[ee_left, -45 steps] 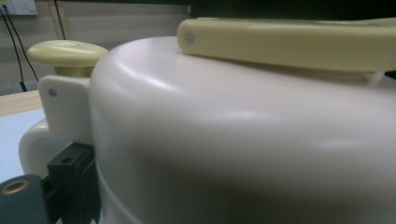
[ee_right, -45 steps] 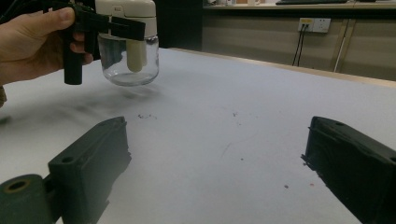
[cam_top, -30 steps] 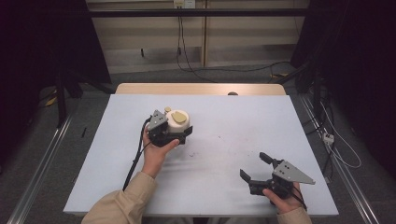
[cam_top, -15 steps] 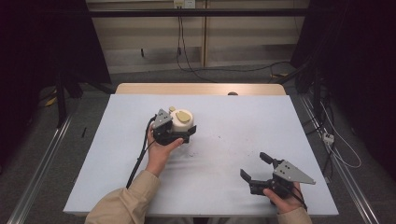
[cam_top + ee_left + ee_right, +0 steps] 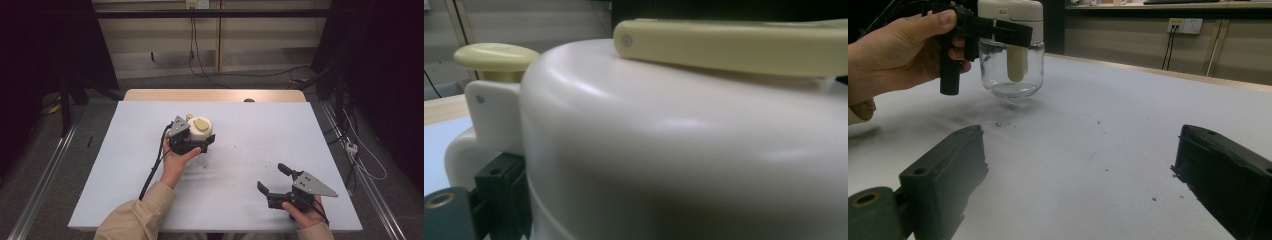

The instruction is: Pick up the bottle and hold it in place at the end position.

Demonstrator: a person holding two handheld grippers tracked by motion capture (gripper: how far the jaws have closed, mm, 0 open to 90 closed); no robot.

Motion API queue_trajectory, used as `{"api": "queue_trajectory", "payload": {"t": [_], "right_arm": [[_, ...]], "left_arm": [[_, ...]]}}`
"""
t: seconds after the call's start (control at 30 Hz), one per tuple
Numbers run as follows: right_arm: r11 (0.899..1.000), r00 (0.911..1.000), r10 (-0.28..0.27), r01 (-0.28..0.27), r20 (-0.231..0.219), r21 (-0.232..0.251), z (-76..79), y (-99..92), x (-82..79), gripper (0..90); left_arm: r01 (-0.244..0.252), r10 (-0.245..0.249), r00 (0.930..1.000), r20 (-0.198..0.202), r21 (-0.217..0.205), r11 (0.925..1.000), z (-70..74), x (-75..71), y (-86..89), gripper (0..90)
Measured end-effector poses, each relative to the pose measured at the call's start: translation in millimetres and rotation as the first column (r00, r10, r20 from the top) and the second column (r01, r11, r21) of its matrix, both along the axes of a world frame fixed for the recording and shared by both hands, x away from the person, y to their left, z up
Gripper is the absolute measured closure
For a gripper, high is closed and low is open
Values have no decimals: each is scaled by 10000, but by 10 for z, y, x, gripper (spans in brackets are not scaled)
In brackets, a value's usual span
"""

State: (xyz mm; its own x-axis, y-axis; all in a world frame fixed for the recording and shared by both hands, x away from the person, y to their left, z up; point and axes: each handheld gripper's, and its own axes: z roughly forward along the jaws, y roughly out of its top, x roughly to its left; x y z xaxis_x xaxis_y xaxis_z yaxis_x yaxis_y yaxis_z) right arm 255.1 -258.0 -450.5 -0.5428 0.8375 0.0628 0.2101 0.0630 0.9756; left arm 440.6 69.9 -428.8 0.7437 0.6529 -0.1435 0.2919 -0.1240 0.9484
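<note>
Your left gripper [image 5: 196,145] pinches the cream lid [image 5: 200,129] of the glass jar [image 5: 1012,70], its black jaws closed from either side on the lid's wall; in the right gripper view the jar hangs just clear of the white table [image 5: 250,125], a faint shadow beneath its rounded base, and a cream tube [image 5: 1016,64] drops from the lid into the clear glass; your left hand [image 5: 176,159] wraps the gripper's handle from the near side of the jar. In the left gripper view the lid's curved wall sits right against the camera, a yellow lever [image 5: 734,45] lying flat across its top and a yellow knob [image 5: 496,56] standing on a post at the lid's far edge.

Your right gripper [image 5: 272,181] rests low, well apart from the jar, toward the table's near right corner; its jaws stand spread wide with only bare tabletop between them; your right hand [image 5: 305,216] holds it from behind. Small dark specks [image 5: 1000,124] lie on the table between the jar and this gripper.
</note>
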Motion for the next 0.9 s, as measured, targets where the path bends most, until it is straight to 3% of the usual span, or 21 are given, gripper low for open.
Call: {"api": "queue_trajectory", "payload": {"t": [0.9], "right_arm": [[10000,10000,-57,57,4,34,-8,2,15,54]], "left_arm": [[242,-242,9997,-34,76,9997,10,27,-124,60]]}}
